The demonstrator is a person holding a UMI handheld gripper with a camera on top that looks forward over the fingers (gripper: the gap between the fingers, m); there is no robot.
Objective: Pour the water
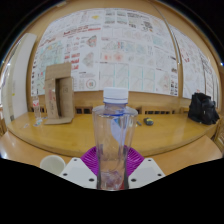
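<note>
A clear plastic water bottle (pixel 114 135) with a white cap stands upright between my fingers, held above the wooden table (pixel 160 132). My gripper (pixel 113 172) is shut on the bottle's lower part, with the purple pads (pixel 94 158) pressing at both sides. A white cup (pixel 52 163) shows its rim on the table just left of my left finger.
A brown cardboard box (pixel 58 95) stands at the far left of the table with a small clear glass (pixel 38 108) beside it. A black bag (pixel 203 108) sits at the far right. A small dark object (pixel 148 121) lies mid-table. Papers cover the wall behind.
</note>
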